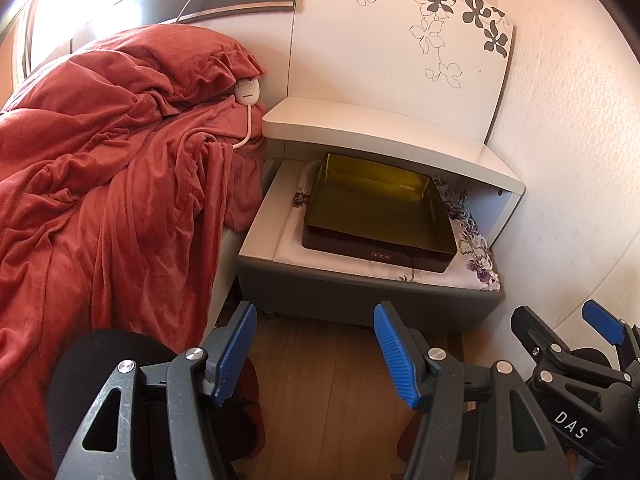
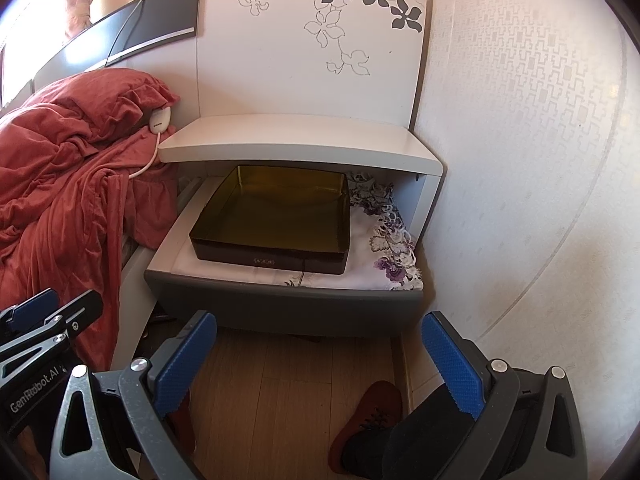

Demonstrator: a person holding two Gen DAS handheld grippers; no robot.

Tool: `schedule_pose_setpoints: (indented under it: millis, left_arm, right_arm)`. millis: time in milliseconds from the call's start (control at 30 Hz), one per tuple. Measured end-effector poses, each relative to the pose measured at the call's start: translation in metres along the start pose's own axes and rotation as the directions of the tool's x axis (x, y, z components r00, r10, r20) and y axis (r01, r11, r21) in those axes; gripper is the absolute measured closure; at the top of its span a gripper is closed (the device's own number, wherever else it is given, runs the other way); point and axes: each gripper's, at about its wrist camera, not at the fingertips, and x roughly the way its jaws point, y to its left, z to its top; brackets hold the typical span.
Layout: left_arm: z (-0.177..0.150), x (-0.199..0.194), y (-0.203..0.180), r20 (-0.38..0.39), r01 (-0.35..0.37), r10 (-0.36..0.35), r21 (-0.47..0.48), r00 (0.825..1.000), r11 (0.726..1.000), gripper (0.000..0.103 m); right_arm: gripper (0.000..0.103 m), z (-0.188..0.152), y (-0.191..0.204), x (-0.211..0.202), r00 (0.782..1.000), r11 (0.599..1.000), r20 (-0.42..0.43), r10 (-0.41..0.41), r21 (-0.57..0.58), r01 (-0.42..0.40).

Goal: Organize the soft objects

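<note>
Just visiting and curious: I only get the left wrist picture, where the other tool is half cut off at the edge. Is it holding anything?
Observer: No. In the right wrist view the right gripper stands wide open, with only wooden floor between its blue pads.
Operator: Anything on that floor I'm missing?
Observer: A reddish shoe with dark laces, close to the right-hand finger.
Operator: And my own tool, seen from there?
Observer: The left gripper shows side-on at the left edge, lettered GenRobot.AI.
</note>
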Motion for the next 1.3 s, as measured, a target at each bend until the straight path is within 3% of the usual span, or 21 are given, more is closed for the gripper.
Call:
schedule_pose_setpoints:
  millis: [167, 267, 433, 500, 600, 733, 867, 967, 1133, 1300]
  left_arm:
    - [-0.001, 0.011, 0.004, -0.018, 0.043, -0.043, -0.022, 0.999, 0.999, 0.041]
    - [0.0, 0.029, 0.01, -0.081, 0.104, -0.107, -0.04, 0.991, 0.994, 0.04]
    - [0.007, 0.068, 0.013, -0.164, 0.107, -0.11, -0.028, 0.98, 0.994, 0.04]
    - [0.01, 0.092, 0.016, -0.226, 0.107, -0.122, -0.075, 0.966, 0.991, 0.04]
    - [0.011, 0.125, 0.022, -0.301, 0.116, -0.163, -0.167, 0.939, 0.979, 0.04]
    - [0.013, 0.167, 0.03, -0.365, 0.072, -0.155, -0.231, 0.918, 0.97, 0.04]
    - [0.018, 0.208, 0.033, -0.414, 0.031, -0.15, -0.279, 0.898, 0.96, 0.04]
    - [0.023, 0.237, 0.034, -0.441, 0.012, -0.172, -0.342, 0.881, 0.94, 0.04]
    - [0.02, 0.261, 0.045, -0.449, -0.036, -0.167, -0.411, 0.878, 0.911, 0.039]
    - [0.023, 0.276, 0.047, -0.436, -0.045, -0.177, -0.453, 0.882, 0.89, 0.039]
  right_arm:
    - [0.0, -0.003, -0.001, 0.016, 0.998, 0.998, -0.04, 0.04, -0.039, -0.042]
    - [0.0, -0.006, -0.001, 0.035, 0.992, 0.994, -0.094, 0.085, -0.066, -0.091]
    - [0.0, -0.01, 0.005, 0.08, 0.959, 0.967, -0.229, 0.168, -0.152, -0.206]
    - [0.0, -0.013, 0.013, 0.097, 0.943, 0.945, -0.284, 0.176, -0.219, -0.243]
    - [0.0, -0.018, 0.034, 0.123, 0.931, 0.88, -0.335, 0.141, -0.388, -0.273]
    - [0.0, -0.03, 0.057, 0.164, 0.927, 0.77, -0.371, 0.053, -0.575, -0.275]
    - [0.0, -0.045, 0.072, 0.206, 0.934, 0.665, -0.356, -0.044, -0.708, -0.239]
    - [0.0, -0.052, 0.075, 0.235, 0.938, 0.607, -0.33, -0.108, -0.769, -0.201]
    - [0.0, -0.053, 0.071, 0.271, 0.932, 0.592, -0.327, -0.16, -0.787, -0.174]
    - [0.0, -0.054, 0.07, 0.284, 0.923, 0.607, -0.351, -0.16, -0.772, -0.189]
